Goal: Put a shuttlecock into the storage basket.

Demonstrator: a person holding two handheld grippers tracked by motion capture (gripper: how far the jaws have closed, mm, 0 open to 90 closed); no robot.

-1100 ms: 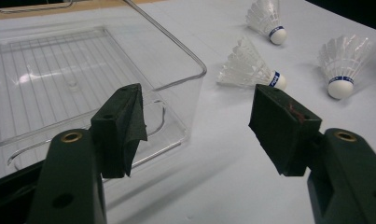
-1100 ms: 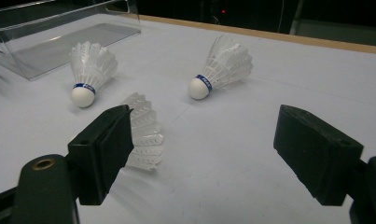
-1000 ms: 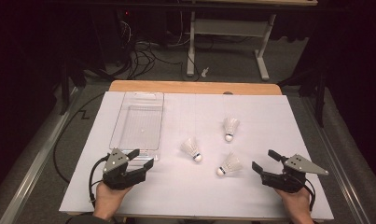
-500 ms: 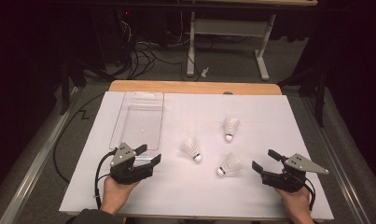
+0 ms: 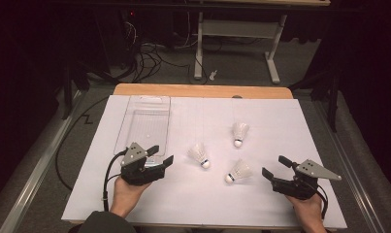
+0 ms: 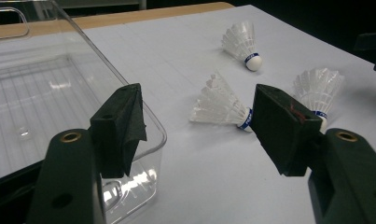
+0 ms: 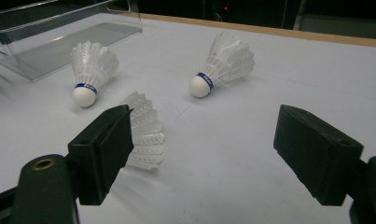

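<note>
1. High view: I have the left gripper (image 5: 160, 155) at about 7 o'clock on the white sheet (image 5: 280, 126), jaws spread wide and holding nothing, at the near end of the clear tray (image 5: 143, 121). My right gripper (image 5: 275, 167) sits at 5 o'clock, also wide open and empty. Three shuttlecocks lie between them: one near the middle (image 5: 199, 155), one at 1 o'clock of it (image 5: 239, 133), one nearest my right gripper (image 5: 236, 171).

2. Left gripper view: the jaws stand far apart. The middle shuttlecock (image 6: 223, 105) lies between them but farther off, untouched. The tray's corner (image 6: 148, 126) is just behind the left jaw, perhaps touching; I can't tell.

3. Right gripper view: the jaws gape, empty. The nearest shuttlecock (image 7: 146, 135) lies at 10 o'clock, partly behind the left jaw; the other two lie beyond.
</note>
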